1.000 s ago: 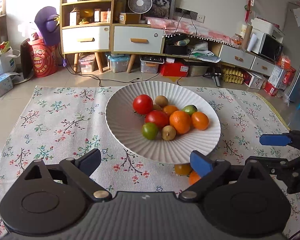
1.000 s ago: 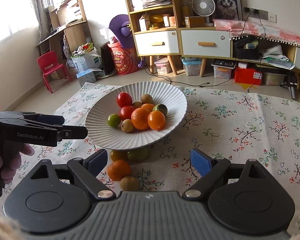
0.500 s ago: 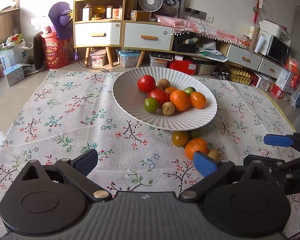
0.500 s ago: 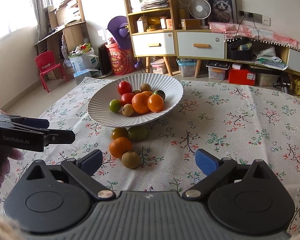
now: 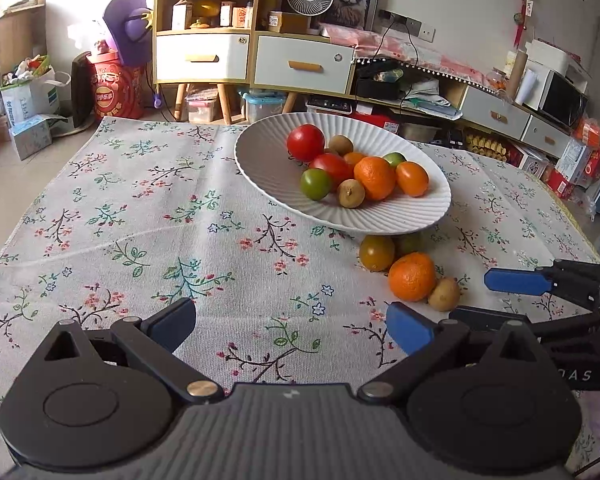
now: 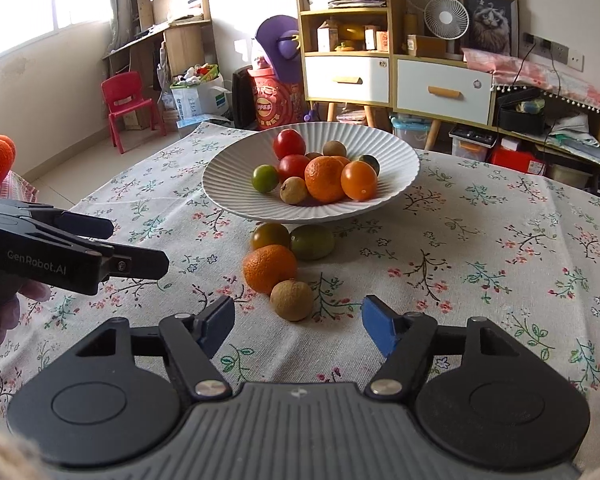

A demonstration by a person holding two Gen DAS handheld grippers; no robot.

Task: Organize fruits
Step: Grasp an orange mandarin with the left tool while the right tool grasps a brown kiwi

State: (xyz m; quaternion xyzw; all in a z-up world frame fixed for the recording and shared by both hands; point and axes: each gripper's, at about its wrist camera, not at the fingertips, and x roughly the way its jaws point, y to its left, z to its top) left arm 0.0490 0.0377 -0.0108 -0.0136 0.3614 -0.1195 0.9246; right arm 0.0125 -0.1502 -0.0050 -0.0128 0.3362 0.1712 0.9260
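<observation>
A white ribbed bowl (image 5: 260, 160) (image 6: 228, 184) holds several fruits: tomatoes, oranges, green ones, small brown ones. On the floral cloth in front of it lie an orange (image 6: 270, 268) (image 5: 412, 276), a small brown fruit (image 6: 292, 300) (image 5: 444, 294), a dark yellow-green fruit (image 6: 270, 236) (image 5: 376, 252) and a green fruit (image 6: 312, 242). My right gripper (image 6: 298, 326) stands just short of the brown fruit, its jaws closing, pads not touching it. My left gripper (image 5: 290, 322) is open over bare cloth, left of the loose fruits.
The floral cloth (image 5: 140, 220) covers the table. Behind it stand a shelf unit with drawers (image 5: 252, 60), a red drum (image 5: 112, 92), storage boxes and a red child's chair (image 6: 126, 106). A hand (image 6: 0, 312) holds the left gripper.
Both grippers drew back and sank, so the loose fruits in front of the bowl came into fuller view. The right gripper's jaws first widened, then narrowed, now just behind the brown fruit.
</observation>
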